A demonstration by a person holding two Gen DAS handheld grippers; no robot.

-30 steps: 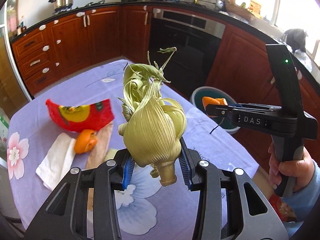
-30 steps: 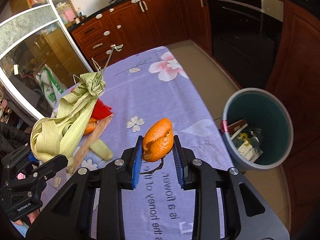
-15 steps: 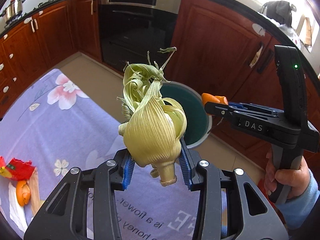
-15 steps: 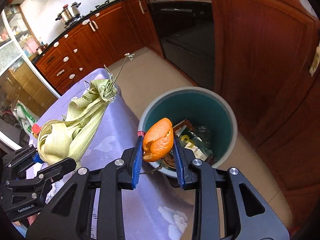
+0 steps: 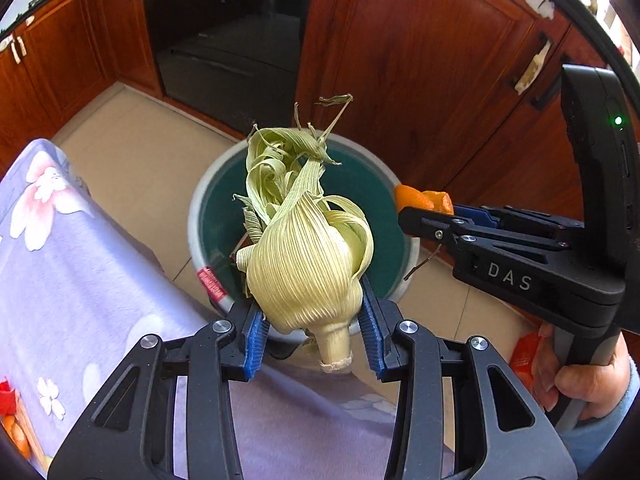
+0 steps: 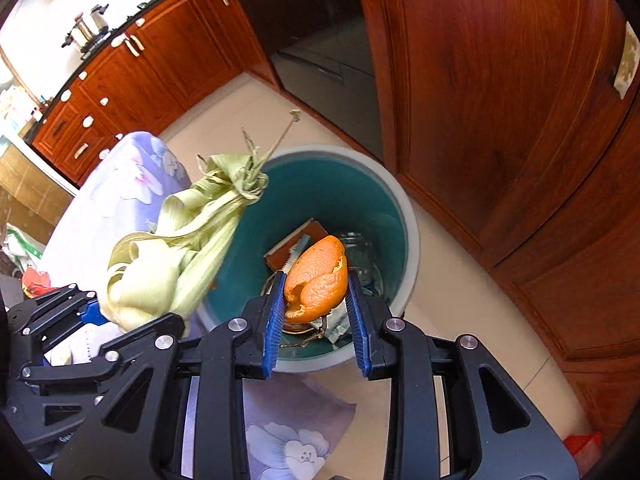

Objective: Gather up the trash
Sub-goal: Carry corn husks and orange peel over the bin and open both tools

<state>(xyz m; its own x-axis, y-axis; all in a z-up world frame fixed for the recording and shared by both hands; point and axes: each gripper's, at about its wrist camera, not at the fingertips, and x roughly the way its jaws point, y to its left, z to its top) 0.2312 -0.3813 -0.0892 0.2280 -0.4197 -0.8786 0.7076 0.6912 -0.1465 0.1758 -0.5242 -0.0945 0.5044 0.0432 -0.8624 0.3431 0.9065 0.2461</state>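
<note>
The left hand-held gripper (image 5: 312,340) clamps a pale-green corn husk (image 5: 304,256), stem down, long axis pointing up over the bin (image 5: 208,188). The right hand-held gripper (image 6: 316,320) clamps a curled orange peel (image 6: 318,280).

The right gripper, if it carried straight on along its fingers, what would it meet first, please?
Probably the trash lying in the teal bin: the right gripper, shut on the orange peel, points down into the bin's open mouth. Nothing shows in between, though depth is unclear.

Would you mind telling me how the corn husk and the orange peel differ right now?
The corn husk is pale green, ribbed and long; the orange peel is orange, small and curled. The husk fills the left gripper; the peel sits in the right gripper. Both are held over the bin.
</note>
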